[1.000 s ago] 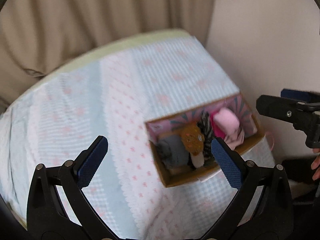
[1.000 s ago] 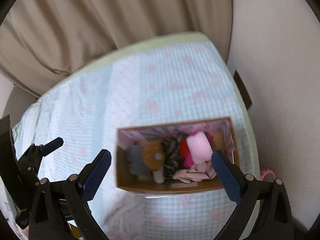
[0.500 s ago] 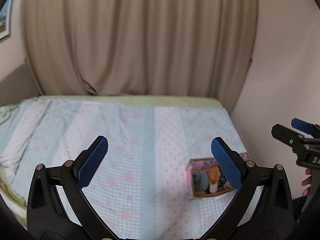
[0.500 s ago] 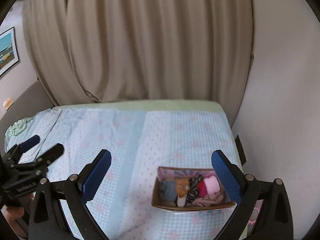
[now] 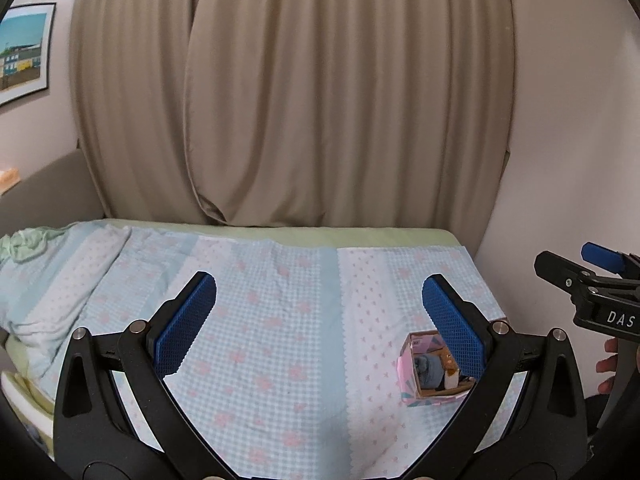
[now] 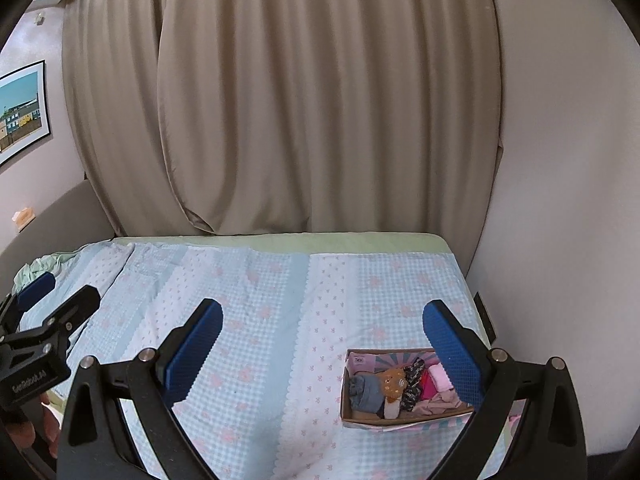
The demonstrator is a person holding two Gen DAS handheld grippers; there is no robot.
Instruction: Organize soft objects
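Observation:
A small pink cardboard box (image 6: 346,384) (image 5: 406,372) stands on the bed near its right edge. Rolled soft items fill it side by side: a grey-blue roll (image 6: 366,392), an orange-brown one (image 6: 394,384), a black patterned one (image 6: 412,382), a red and pink one (image 6: 438,378). My left gripper (image 5: 319,320) is open and empty, held high and back from the box. My right gripper (image 6: 322,340) is open and empty too, well above the box. Each gripper shows at the edge of the other's view, the right gripper (image 5: 576,268) and the left gripper (image 6: 56,298).
The bed wears a light blue checked cover with pink flowers (image 5: 260,320). Beige curtains (image 5: 320,100) hang behind it, and a white wall (image 6: 560,200) runs close along the right side. A framed picture (image 5: 24,52) hangs at left. A green cloth (image 5: 24,240) lies bunched at the bed's far left.
Both grippers have pulled up and back from just over the box; the view tilted from looking down on it to looking across the bed. The box now looks small.

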